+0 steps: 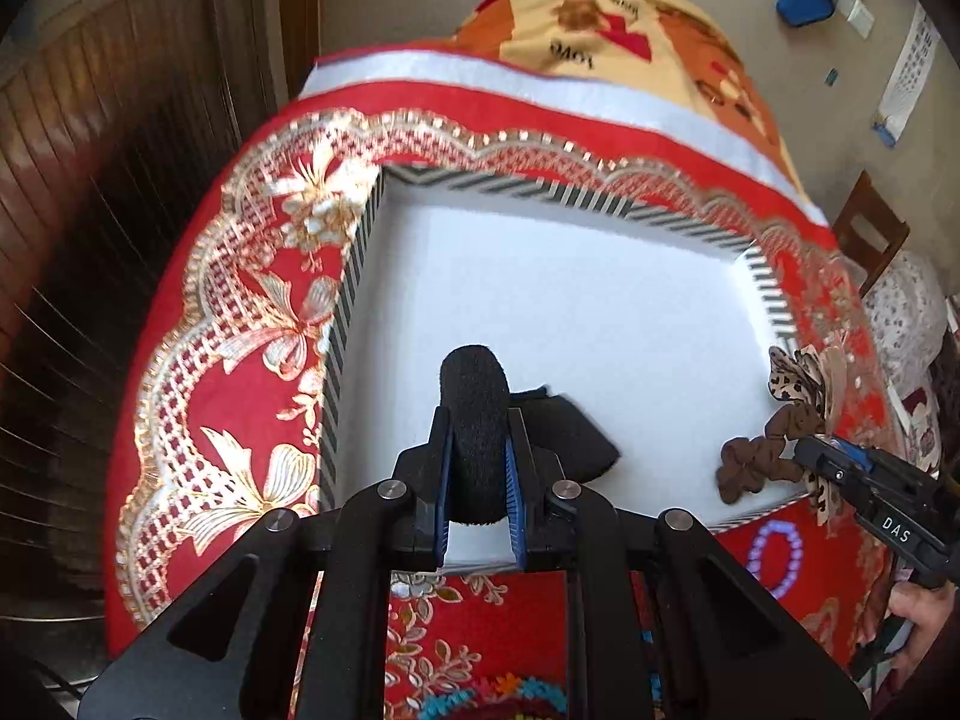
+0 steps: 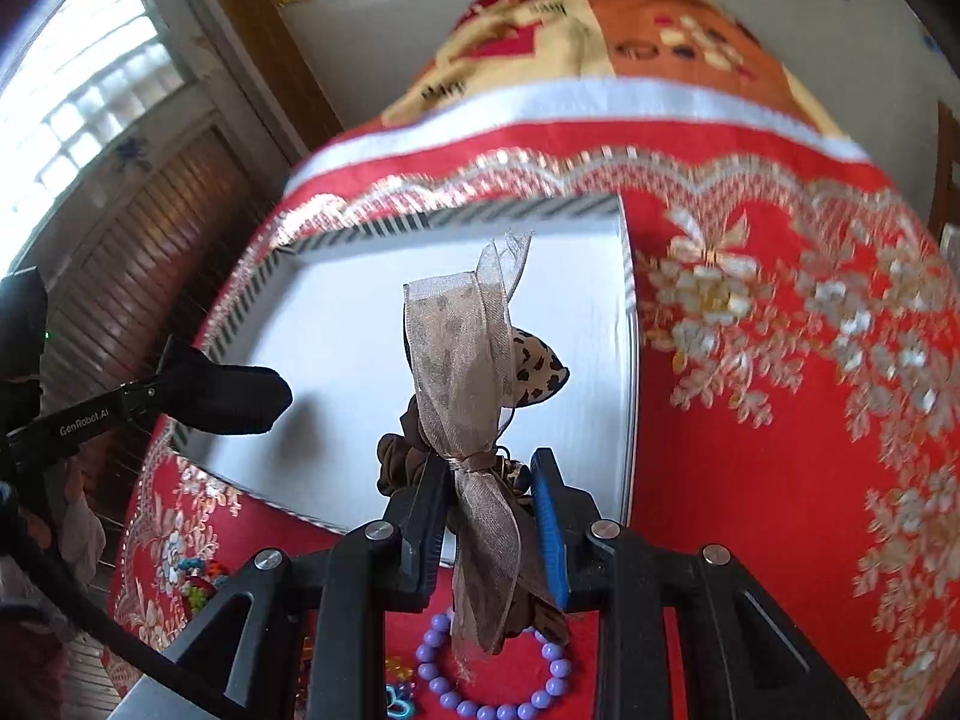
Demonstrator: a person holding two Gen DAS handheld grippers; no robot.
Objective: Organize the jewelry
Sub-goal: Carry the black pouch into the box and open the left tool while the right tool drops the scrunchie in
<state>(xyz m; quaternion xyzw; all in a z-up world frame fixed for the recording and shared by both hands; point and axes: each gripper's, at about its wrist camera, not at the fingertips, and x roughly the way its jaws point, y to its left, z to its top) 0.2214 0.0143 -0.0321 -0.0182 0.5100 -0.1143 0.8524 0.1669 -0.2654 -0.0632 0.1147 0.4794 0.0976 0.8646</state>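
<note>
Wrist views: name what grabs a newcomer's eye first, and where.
The red gold-embroidered tablecloth fills both views, with a white striped-rim tray at its centre. Over the tray, the left gripper clamps a black fuzzy hair band; the right gripper holds a brown ribboned scrunchie.

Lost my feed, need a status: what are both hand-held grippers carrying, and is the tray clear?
Left hand-held gripper shut on black scrunchie. Right hand-held gripper shut on brown ribbon scrunchie. Both over white tray, nothing lying in it. Purple bead bracelet on cloth.
</note>
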